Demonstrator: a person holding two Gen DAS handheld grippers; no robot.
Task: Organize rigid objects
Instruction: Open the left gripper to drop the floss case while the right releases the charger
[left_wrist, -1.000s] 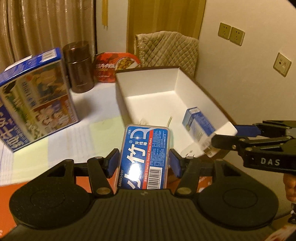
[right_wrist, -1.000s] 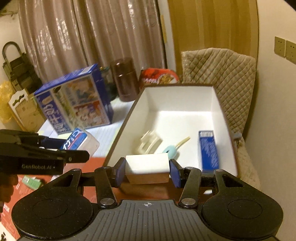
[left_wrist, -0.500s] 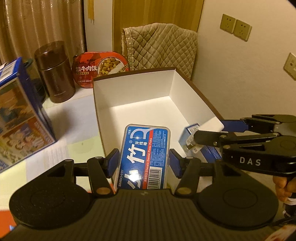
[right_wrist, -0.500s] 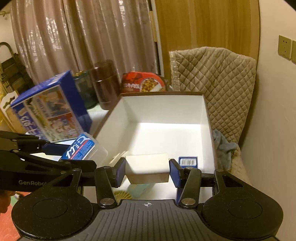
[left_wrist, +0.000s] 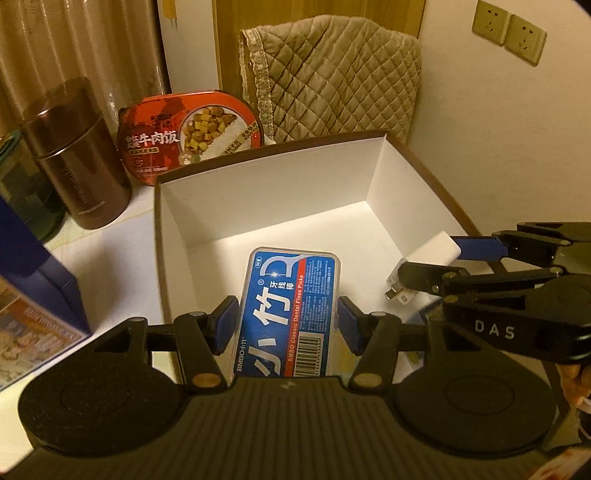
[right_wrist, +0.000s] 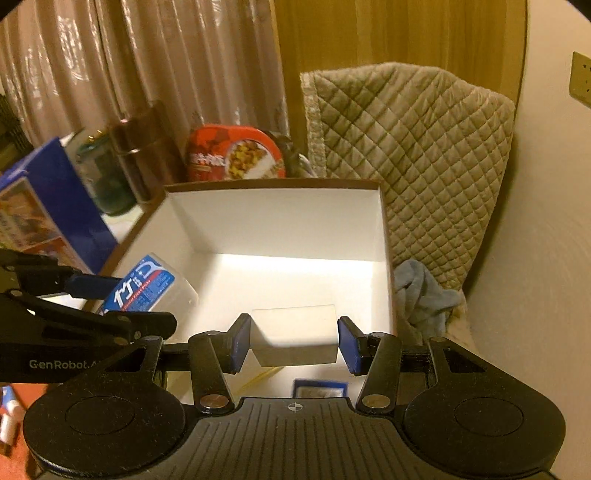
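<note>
- Left gripper (left_wrist: 283, 324): clenched on a floss-pick box (left_wrist: 291, 310), gripped across its short width so the long axis points forward; the box is held above the near part of the white cardboard box (left_wrist: 266, 192), judged ready for lowering.
- Right gripper (right_wrist: 293, 343): clenched on a white charger plug (right_wrist: 295, 339) (prongs are seen only in the left wrist view), held over the near right part of the same box.
- White cardboard box: open-topped, brown-edged; its far half shows bare floor, judged the freest room for setting things down.
- Already inside, near end: a small blue carton (right_wrist: 320, 387), mostly hidden under the right gripper.
- Edges: the left wall of the box lies just beside the left gripper's finger; the two grippers sit close together (collision judged possible).
- Outside, far left: brown canister (left_wrist: 74, 162), red beef-rice meal tub (left_wrist: 192, 136); a quilted chair back (left_wrist: 332, 74) stands beyond.
</note>
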